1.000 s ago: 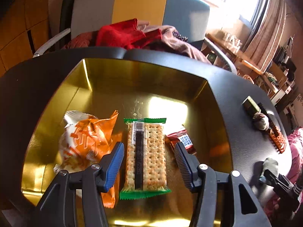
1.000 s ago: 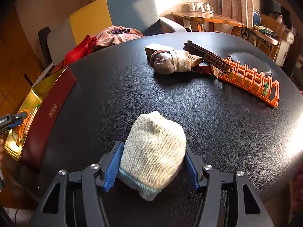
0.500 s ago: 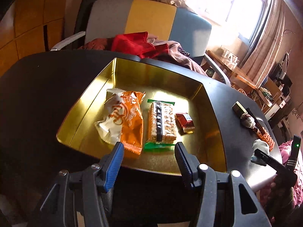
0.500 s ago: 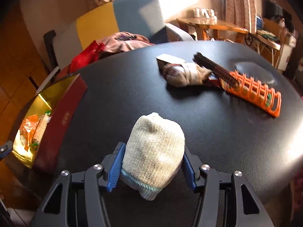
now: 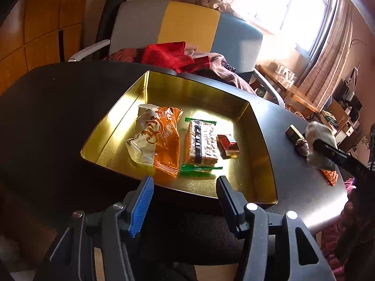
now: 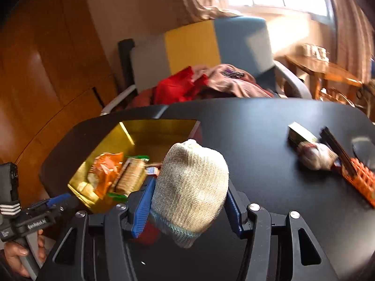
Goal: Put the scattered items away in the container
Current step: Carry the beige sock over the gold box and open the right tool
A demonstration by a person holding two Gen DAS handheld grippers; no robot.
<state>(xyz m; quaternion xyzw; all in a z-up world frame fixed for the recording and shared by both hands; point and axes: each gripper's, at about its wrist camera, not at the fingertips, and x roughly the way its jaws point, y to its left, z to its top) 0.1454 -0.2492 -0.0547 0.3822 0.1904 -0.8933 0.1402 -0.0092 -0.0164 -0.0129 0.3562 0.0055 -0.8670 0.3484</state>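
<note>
A gold tin box (image 5: pixel 164 86) on the black table holds an orange snack bag (image 5: pixel 161 138), a cracker pack (image 5: pixel 201 142) and a small red packet (image 5: pixel 228 145). My left gripper (image 5: pixel 185 201) is open and empty, hovering off the box's near edge. My right gripper (image 6: pixel 187 201) is shut on a cream knitted sock ball (image 6: pixel 191 187), held above the table to the right of the box (image 6: pixel 150 133). The sock ball also shows in the left wrist view (image 5: pixel 320 144).
To the right on the table lie a small box (image 6: pixel 301 134), a grey sock ball (image 6: pixel 316 155), a dark comb (image 6: pixel 337 149) and an orange rack (image 6: pixel 361 182). A chair with red clothes (image 5: pixel 173 56) stands behind the table.
My left gripper has pulled back from inside the box to beyond its near edge. My right gripper has lifted the sock ball off the table and carried it left toward the box.
</note>
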